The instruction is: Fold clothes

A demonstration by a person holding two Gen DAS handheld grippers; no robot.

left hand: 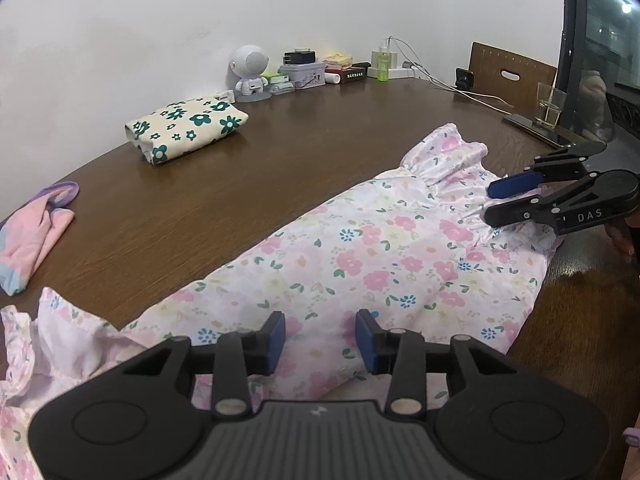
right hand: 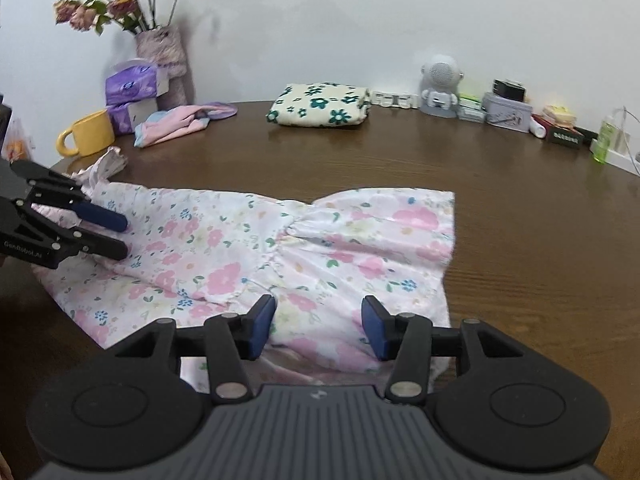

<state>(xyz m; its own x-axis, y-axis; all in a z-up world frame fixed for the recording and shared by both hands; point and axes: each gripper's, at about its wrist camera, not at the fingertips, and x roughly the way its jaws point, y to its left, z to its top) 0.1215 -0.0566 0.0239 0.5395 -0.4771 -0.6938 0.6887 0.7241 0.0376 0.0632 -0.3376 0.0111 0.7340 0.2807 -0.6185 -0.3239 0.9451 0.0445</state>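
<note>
Brown wood table, white wall | our left gripper jaws apart, nothing held, over floral dress | our right gripper likewise gaping, empty, over its ruffled end | dress flat across table | folded green-flower cloth, pink garment beyond, well apart

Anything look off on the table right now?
Mostly fine. The pink garment lies crumpled by the yellow mug, unlike the folded green-flower bundle. The floral dress overhangs the table's near edge.
</note>
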